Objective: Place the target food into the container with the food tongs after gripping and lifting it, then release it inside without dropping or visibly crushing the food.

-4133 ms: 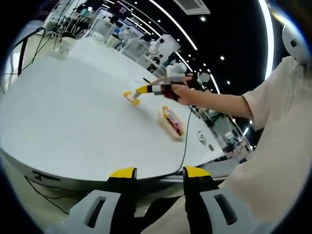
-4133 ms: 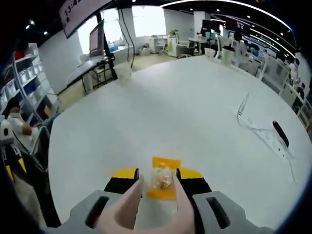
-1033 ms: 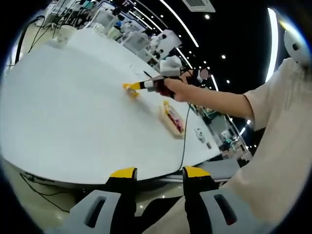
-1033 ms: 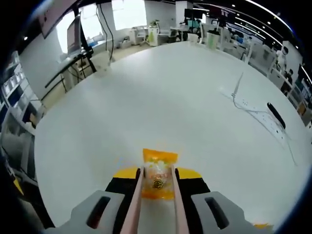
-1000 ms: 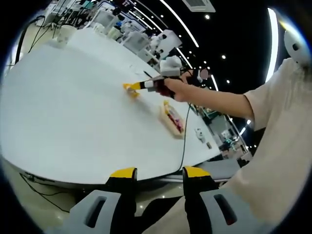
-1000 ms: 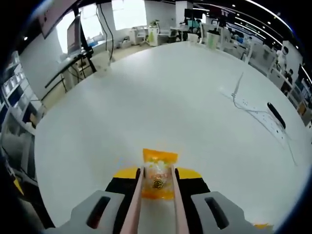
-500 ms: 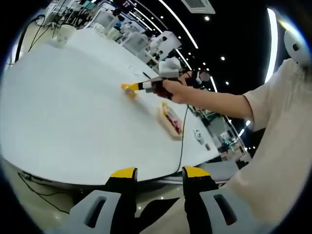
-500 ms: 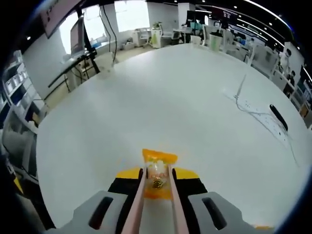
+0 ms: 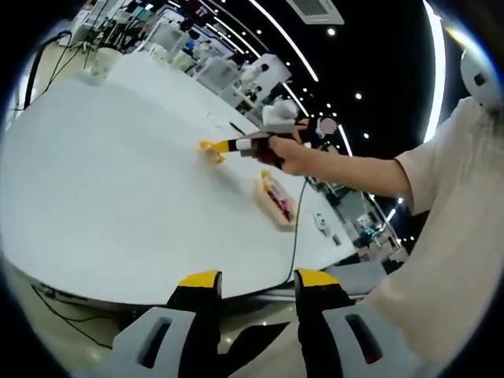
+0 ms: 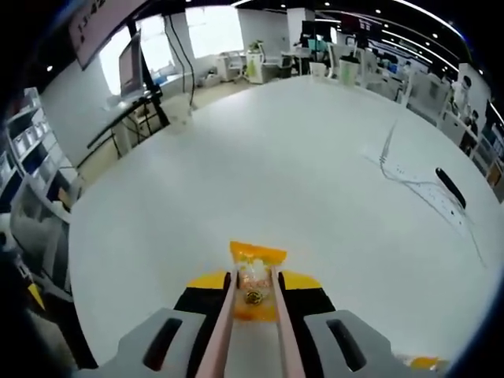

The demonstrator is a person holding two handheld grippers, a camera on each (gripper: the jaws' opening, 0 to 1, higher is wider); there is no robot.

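An orange snack packet sits pinched between the two pinkish arms of the food tongs. My right gripper is shut on those tongs. In the left gripper view the right gripper, in a person's hand, reaches over the white table with the packet at its tip. I cannot tell whether the packet touches the table. A shallow container holding reddish food lies to the right of it. My left gripper hangs open off the table's near edge, holding nothing.
A cable runs from the right gripper over the table edge. A white cup stands at the far left. A power strip cable and a black object lie on the right. A sleeve takes up the right side.
The tong arms, wide around the packet four seconds ago, are now pressed onto it. Over the last second the right gripper shifted slightly with the packet. The left gripper stayed put.
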